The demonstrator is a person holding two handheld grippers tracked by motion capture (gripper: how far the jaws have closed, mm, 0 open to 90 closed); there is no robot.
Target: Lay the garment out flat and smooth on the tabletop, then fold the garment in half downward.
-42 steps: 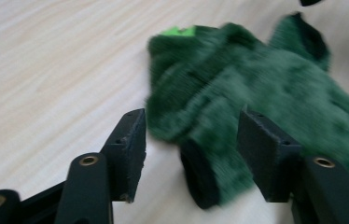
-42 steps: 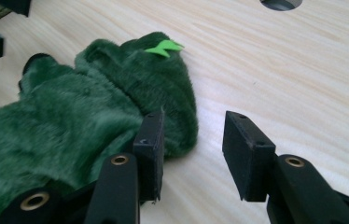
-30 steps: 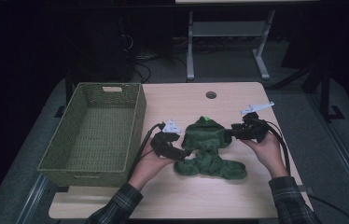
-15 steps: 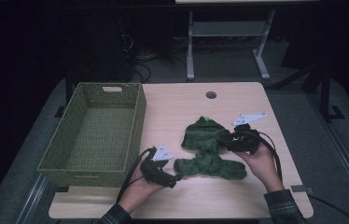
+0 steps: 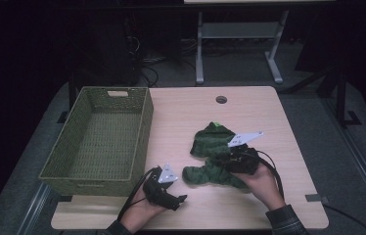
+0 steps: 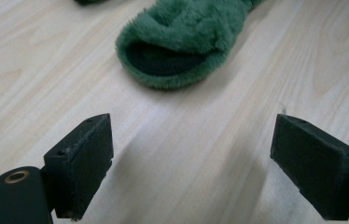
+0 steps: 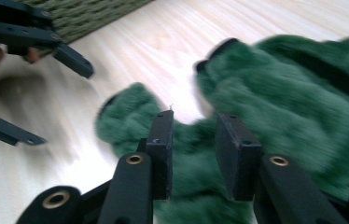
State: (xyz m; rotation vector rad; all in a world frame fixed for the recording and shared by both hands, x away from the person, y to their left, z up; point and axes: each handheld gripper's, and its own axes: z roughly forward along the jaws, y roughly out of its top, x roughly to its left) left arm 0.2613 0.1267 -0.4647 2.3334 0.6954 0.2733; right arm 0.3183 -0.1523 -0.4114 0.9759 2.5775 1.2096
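— Since a second ago the left gripper (image 5: 180, 198) has let go of the green fleece garment (image 5: 215, 159) and pulled back toward the near edge of the table (image 5: 249, 105), while the right gripper (image 5: 230, 160) has stayed on the fabric. What's the biggest thing in front of you?

— That wooden table, pale and grained. On its left side sits a green woven basket (image 5: 100, 139), long side running away from the person.

— And the garment?

— It lies right of the basket, apart from it, toward the middle-right of the table. It's bunched up, with one open cuff (image 6: 172, 58) pointing toward the left gripper.

— How do the grippers stand?

— In the left gripper view its jaws are spread wide over bare wood, the cuff lying just ahead of them and not touching. The person's left hand (image 5: 139, 213) holds it near the table's front edge.

— The right one?

— Its jaws are close together with a fold of the fleece between them, as the right gripper view shows, somewhat blurred. The right hand (image 5: 264, 183) rests behind it, beside the garment.
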